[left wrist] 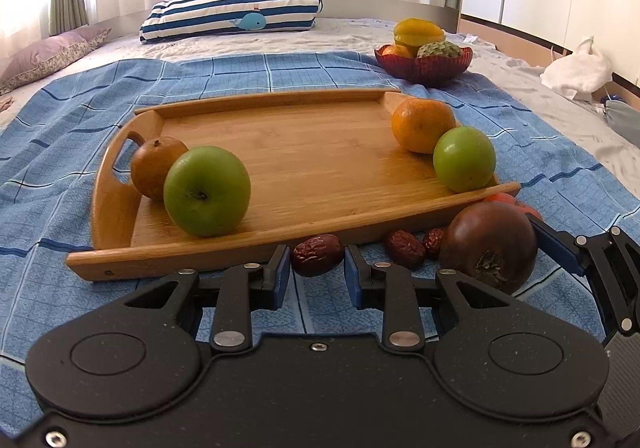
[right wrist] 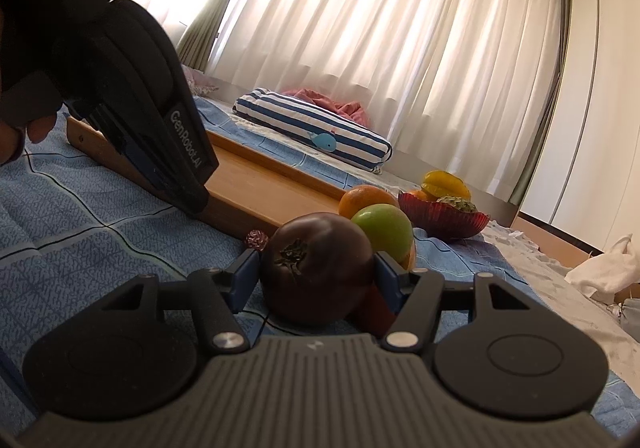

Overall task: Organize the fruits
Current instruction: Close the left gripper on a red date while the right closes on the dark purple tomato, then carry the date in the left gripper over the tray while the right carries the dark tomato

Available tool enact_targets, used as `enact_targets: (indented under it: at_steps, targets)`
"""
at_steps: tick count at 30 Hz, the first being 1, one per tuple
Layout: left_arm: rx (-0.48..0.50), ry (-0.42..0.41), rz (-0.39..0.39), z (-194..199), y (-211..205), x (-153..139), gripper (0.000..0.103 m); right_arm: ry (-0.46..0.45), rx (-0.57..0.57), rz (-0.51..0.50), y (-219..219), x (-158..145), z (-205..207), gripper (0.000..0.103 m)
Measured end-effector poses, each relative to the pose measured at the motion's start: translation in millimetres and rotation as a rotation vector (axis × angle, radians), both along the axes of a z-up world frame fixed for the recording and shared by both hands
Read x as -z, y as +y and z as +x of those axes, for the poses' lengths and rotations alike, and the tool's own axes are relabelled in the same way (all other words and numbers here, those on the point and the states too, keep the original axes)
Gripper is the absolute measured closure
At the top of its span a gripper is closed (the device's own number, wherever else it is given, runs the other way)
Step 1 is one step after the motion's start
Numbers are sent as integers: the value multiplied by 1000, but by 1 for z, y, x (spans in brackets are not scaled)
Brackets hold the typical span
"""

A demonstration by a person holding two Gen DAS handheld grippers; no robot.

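A wooden tray (left wrist: 312, 151) lies on the blue cloth. On it are a green apple (left wrist: 207, 190), a brown fruit (left wrist: 156, 167), an orange (left wrist: 423, 125) and a second green apple (left wrist: 464, 159). My left gripper (left wrist: 317, 272) is open with a red date (left wrist: 317, 254) between its fingertips on the cloth. Two more dates (left wrist: 405, 244) lie beside it. My right gripper (right wrist: 316, 276) has its pads against both sides of a dark purple tomato (right wrist: 316, 272) in front of the tray; the tomato also shows in the left wrist view (left wrist: 489, 244).
A red bowl (left wrist: 424, 65) with starfruit and other fruit stands behind the tray at the right. A striped pillow (left wrist: 232, 13) lies at the back of the bed. A white bag (left wrist: 576, 67) sits at the right edge. A red fruit (left wrist: 516, 203) lies behind the tomato.
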State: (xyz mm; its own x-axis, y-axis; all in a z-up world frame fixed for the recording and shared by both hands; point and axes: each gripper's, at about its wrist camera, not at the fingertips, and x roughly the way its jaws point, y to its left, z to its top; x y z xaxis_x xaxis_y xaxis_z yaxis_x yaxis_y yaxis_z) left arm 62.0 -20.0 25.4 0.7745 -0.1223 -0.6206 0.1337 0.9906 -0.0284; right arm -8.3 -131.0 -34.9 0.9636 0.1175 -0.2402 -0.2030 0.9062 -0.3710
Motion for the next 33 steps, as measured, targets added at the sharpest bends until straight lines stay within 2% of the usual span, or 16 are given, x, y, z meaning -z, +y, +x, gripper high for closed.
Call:
enact_targets:
  at_steps: [13, 25, 33]
  targets:
    - [-15, -25, 3, -11, 10, -11, 75, -5, -22, 68, -11, -17, -8, 38]
    - [-35, -44, 4, -15, 22, -21, 75, 33, -5, 221, -21, -44, -5, 38]
    - [-42, -89, -9, -6, 34, -43, 75, 40, -19, 320, -30, -69, 16, 38]
